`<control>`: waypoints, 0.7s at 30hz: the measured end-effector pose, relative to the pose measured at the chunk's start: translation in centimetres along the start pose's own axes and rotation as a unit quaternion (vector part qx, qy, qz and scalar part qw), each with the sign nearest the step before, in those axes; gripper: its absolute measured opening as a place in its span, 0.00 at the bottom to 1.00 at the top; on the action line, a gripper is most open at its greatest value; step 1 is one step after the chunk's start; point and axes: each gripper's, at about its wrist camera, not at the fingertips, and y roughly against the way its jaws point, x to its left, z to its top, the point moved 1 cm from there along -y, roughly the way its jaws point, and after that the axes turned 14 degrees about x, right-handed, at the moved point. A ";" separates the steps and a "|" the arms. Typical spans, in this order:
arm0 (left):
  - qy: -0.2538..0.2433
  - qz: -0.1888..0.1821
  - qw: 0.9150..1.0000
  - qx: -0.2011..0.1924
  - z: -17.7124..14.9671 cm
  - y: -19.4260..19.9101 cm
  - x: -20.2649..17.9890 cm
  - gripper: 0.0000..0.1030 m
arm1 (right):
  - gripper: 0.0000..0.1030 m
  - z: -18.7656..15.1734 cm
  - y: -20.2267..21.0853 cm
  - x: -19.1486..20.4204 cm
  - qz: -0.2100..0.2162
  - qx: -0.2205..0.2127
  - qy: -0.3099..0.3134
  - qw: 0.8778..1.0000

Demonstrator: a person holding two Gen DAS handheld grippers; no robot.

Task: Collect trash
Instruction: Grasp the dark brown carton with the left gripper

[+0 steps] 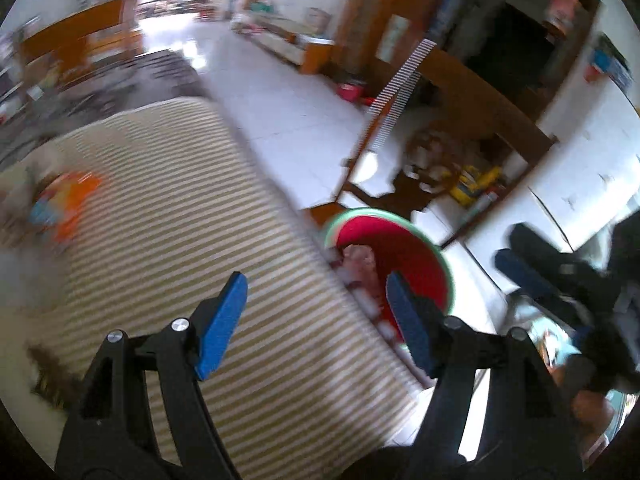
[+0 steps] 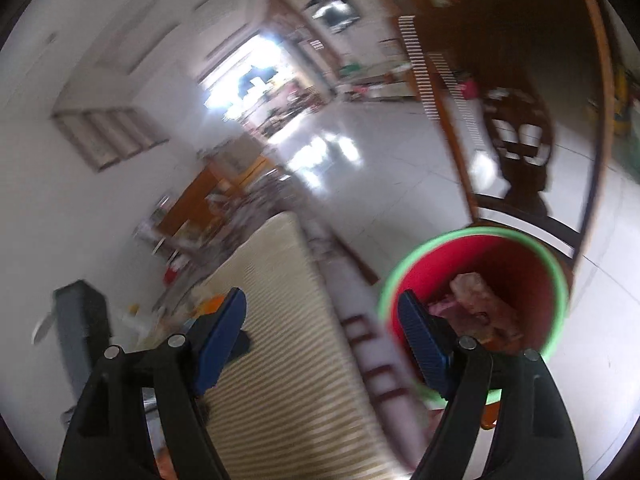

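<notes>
A red bin with a green rim (image 1: 436,256) stands on the floor beside the striped surface (image 1: 168,240). Crumpled pinkish trash (image 1: 360,260) lies inside it. My left gripper (image 1: 316,284) hangs open over the surface's edge and the bin, with nothing between its blue pads. To its right my right gripper (image 1: 514,246) shows blurred. In the right wrist view the bin's rim (image 2: 400,276) and the trash (image 2: 480,308) lie just past my right gripper (image 2: 322,300), which is open and empty. Orange and blue wrappers (image 1: 64,204) lie on the surface at the left.
A wooden chair (image 1: 460,92) and shelves with clutter stand behind the bin on the white tiled floor (image 1: 288,112). A dark grey box (image 2: 80,320) sits at the left of the striped surface (image 2: 280,340), with an orange item (image 2: 212,304) near it.
</notes>
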 end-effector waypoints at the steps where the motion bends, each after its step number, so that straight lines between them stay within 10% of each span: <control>1: 0.021 0.009 1.000 -0.004 -0.6 0.5 1.1 0.67 | 0.76 -0.2 -0.4 1.0 0.006 0.005 0.009 1.000; 7: 0.155 0.041 0.987 -0.018 -5.7 3.1 10.3 0.67 | 0.80 -2.7 -4.2 9.0 0.063 0.069 0.084 0.992; 15: 0.329 0.080 0.941 0.006 -12.4 3.6 21.4 0.67 | 0.80 -4.9 -6.1 12.2 0.044 0.100 0.123 0.986; 21: 0.320 0.071 0.945 0.014 -10.4 2.0 20.7 0.69 | 0.80 -5.2 -6.1 12.0 0.048 0.113 0.111 0.986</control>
